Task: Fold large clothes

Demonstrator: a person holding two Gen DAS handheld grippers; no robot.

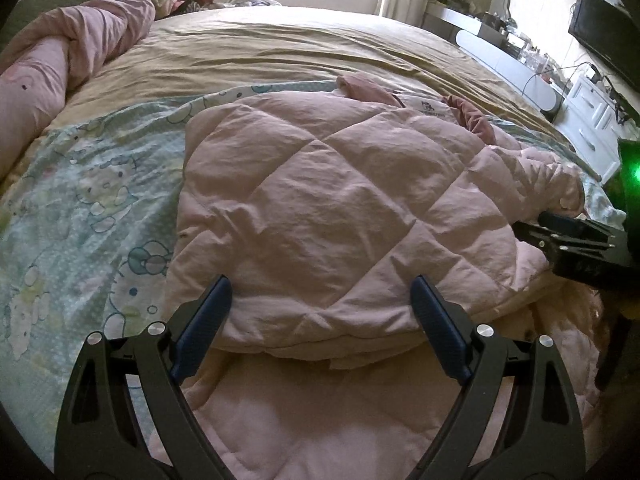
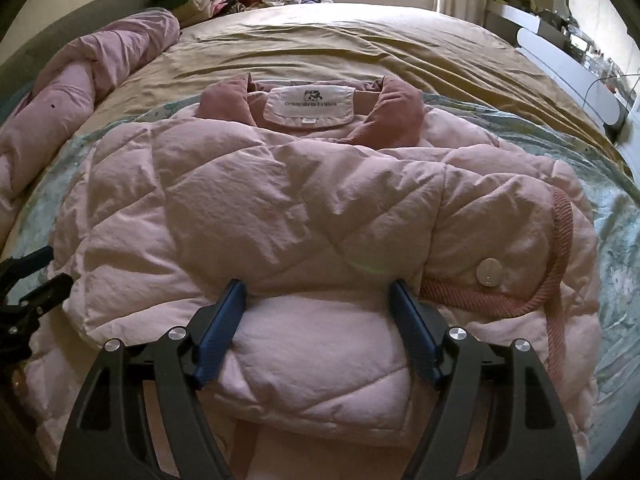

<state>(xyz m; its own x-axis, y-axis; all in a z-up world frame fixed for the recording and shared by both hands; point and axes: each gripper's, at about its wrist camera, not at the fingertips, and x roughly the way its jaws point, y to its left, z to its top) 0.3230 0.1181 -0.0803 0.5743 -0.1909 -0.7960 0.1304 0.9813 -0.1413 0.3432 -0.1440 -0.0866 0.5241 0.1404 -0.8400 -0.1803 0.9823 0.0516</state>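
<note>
Here we have a pink quilted jacket [image 2: 280, 200] lying on the bed [image 2: 340, 40], over a cartoon-print sheet [image 1: 80, 184], its collar [image 2: 396, 96] and label [image 2: 310, 106] away from us and its near hem toward the hand-held grippers. Starting on the left, a rolled pink duvet [image 1: 60, 52] lies along the bed's edge, well apart from the jacket. The left hand-held gripper [image 1: 322, 292] has its fingers wide apart over the jacket's left part, a folded hem edge lying between them, clamped on nothing. Moving right, the right hand-held gripper [image 2: 318, 296] also stands spread open, with a puffy bulge of the jacket sitting between its fingers; whether the pads touch the cloth we cannot tell. Further right lie a round snap button [image 2: 489, 271] and a ribbed trim [image 2: 560, 232] along the jacket's edge.

We judge the jacket light for its bulk, soft and springy, with a smooth shell that may slide out of a shallow pinch. The padding will probably spring back after a fold. We would bite deep at a stitched seam or the doubled hem edge, both sides together, rather than on a puffed panel.
</note>
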